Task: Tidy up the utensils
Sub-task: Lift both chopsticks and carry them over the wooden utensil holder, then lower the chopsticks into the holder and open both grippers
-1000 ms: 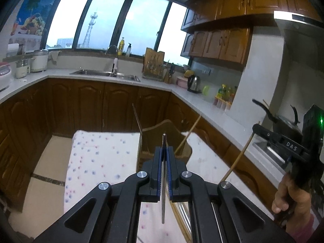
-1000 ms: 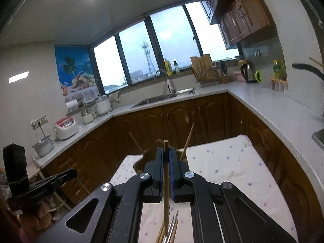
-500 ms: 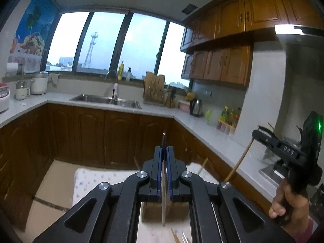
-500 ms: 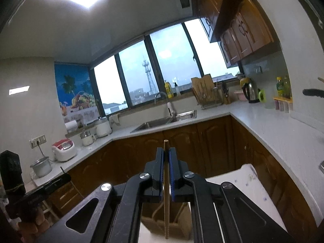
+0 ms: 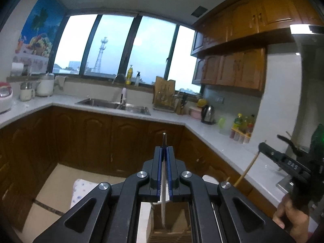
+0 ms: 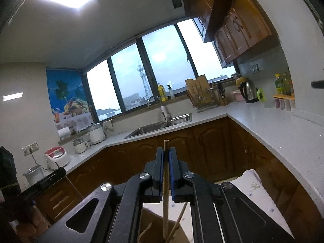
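My left gripper [image 5: 164, 147] is shut on a thin metal utensil [image 5: 163, 202] that stands upright between its pads. The utensil's lower end hangs over the wooden holder [image 5: 178, 224] at the bottom edge. My right gripper [image 6: 166, 149] is shut on a wooden chopstick [image 6: 165, 200], whose lower end reaches down into the holder [image 6: 149, 222]. Other sticks [image 6: 178, 220] lean inside the holder. In the left wrist view the right gripper [image 5: 262, 146] shows at the right with its chopstick [image 5: 248, 169] hanging down. In the right wrist view the left gripper [image 6: 57, 172] shows dark at the left.
The holder stands on a table with a floral cloth [image 5: 81, 190] [image 6: 261, 194]. Brown cabinets and a white counter [image 5: 212, 139] wrap around behind, with a sink [image 5: 115, 104], a kettle [image 5: 208, 114], bottles and rice cookers [image 6: 57, 158].
Both cameras have moved in over the holder, so the table and holder have dropped to the bottom of both views. Both grippers stay shut on their sticks.
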A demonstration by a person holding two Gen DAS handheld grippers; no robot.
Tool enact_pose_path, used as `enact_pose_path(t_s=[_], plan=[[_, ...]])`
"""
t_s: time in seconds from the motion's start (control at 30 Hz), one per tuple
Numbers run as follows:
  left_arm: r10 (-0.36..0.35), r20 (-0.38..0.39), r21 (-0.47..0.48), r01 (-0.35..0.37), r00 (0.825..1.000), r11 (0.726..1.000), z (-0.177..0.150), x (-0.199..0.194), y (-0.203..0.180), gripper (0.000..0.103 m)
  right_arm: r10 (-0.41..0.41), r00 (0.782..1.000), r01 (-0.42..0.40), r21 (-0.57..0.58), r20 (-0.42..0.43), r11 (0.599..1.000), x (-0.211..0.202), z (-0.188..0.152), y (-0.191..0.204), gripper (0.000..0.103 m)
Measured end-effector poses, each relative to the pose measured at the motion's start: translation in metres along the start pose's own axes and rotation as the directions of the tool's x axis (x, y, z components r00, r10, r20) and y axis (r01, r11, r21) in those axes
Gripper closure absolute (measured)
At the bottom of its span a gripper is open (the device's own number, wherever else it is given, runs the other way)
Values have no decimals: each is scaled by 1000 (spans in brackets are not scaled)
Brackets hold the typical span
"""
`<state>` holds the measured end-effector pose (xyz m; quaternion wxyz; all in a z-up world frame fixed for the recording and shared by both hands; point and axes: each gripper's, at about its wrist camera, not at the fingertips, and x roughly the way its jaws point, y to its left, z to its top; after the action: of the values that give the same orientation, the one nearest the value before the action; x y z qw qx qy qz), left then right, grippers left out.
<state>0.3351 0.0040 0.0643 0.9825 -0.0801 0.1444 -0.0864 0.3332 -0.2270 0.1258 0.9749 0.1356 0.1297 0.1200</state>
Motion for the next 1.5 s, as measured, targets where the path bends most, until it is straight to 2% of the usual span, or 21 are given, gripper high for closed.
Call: enact_pose_path(t_s=[0.27, 0.5, 0.93, 1.03, 1.07, 1.13, 1.17, 1.23, 1.27, 1.3, 1.33, 1.4, 1.43, 1.47, 1.5], plan=[[28, -62, -58, -31, 998, 998, -37, 53, 1, 100, -29, 998, 29, -2, -51, 1000, 22, -40, -6, 98], [26, -132, -71, -35, 991, 997, -48, 87, 3, 100, -29, 993, 30, 11, -112, 999, 35, -66, -9, 98], [27, -132, -47, -33, 991, 998, -35, 72, 15, 99, -40, 989, 42, 12, -142, 999, 38, -65, -10, 98], [29, -147, -50, -37, 989, 998, -33, 72, 18, 99, -28, 987, 32, 20, -155, 999, 39, -63, -11, 95], [31, -155, -52, -39, 987, 998, -32, 72, 20, 96, -22, 987, 26, 23, -158, 999, 39, -62, -11, 93], [27, -169, -66, -38, 985, 997, -28, 73, 22, 81, -9, 988, 13, 25, -157, 1000, 37, -61, -11, 91], [34, -165, -70, -46, 986, 997, -27, 71, 23, 73, -11, 988, 15, 22, -154, 1000, 35, -60, -10, 86], [38, -163, -69, -50, 986, 996, -25, 68, 24, 68, -9, 989, 13, 26, -145, 1000, 31, -57, -11, 69], [39, -165, -71, -51, 986, 996, -25, 66, 25, 64, -4, 990, 9, 32, -139, 999, 29, -56, -12, 55], [40, -165, -71, -53, 985, 996, -24, 64, 25, 55, -2, 991, 7, 37, -134, 999, 27, -56, -12, 48], [42, -164, -74, -55, 986, 996, -24, 61, 26, 53, -2, 992, 8, 45, -126, 999, 23, -55, -13, 46], [47, -161, -72, -59, 986, 996, -24, 53, 25, 37, 4, 993, 3, 63, -117, 998, 17, -52, -15, 39], [51, -160, -71, -63, 986, 995, -24, 49, 25, 33, 13, 993, -4, 73, -116, 997, 13, -52, -17, 35], [61, -158, -70, -73, 986, 995, -27, 42, 25, 24, 18, 993, -9, 81, -115, 997, 10, -52, -18, 22], [69, -158, -70, -81, 985, 994, -29, 36, 25, 20, 21, 993, -11, 85, -113, 996, 7, -53, -18, 13]])
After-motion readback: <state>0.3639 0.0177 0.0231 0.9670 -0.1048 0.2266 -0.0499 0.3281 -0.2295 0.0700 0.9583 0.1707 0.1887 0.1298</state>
